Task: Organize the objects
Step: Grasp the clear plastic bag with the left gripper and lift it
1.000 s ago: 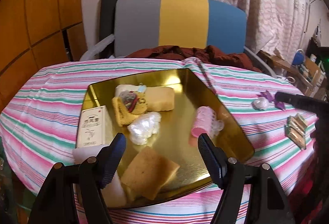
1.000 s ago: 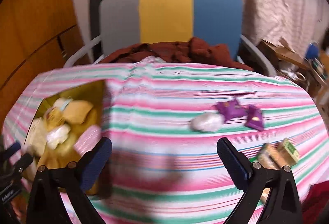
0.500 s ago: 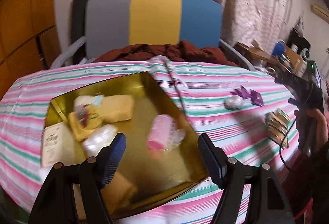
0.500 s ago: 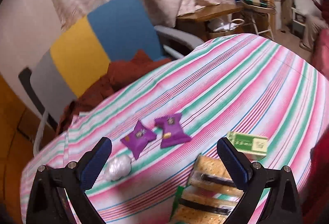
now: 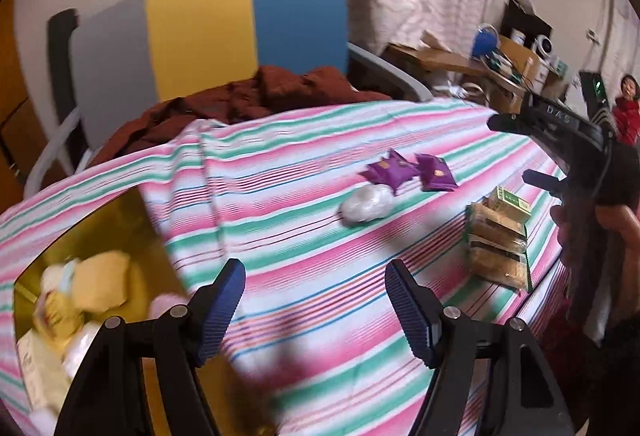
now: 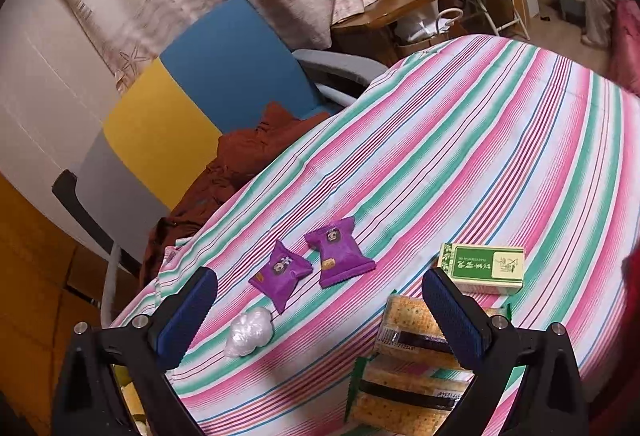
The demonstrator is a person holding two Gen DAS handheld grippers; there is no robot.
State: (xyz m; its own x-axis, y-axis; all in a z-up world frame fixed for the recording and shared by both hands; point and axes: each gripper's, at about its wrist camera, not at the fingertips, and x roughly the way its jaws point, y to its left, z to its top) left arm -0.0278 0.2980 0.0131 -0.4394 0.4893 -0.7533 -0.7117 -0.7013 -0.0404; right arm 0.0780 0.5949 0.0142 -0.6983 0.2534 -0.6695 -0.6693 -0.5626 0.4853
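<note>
Both of your views have swung rightward off the gold tray [image 5: 100, 228], which now sits at the lower left of your left hand-held gripper [image 5: 316, 306]. That one gapes wide and empty over bare striped worktop [image 5: 280, 195]. Ahead and right of it lie the white wad [image 5: 366, 204], purple packets [image 5: 408, 171] and cracker packs [image 5: 498, 248]. Your right hand-held gripper [image 6: 320, 312], also wide and empty, frames those packets; they likely go traywards next.

Two purple snack packets [image 6: 312, 264] lying flat, white wrapped ball [image 6: 249, 332] beside (crinkled), green box [image 6: 482, 268]
</note>
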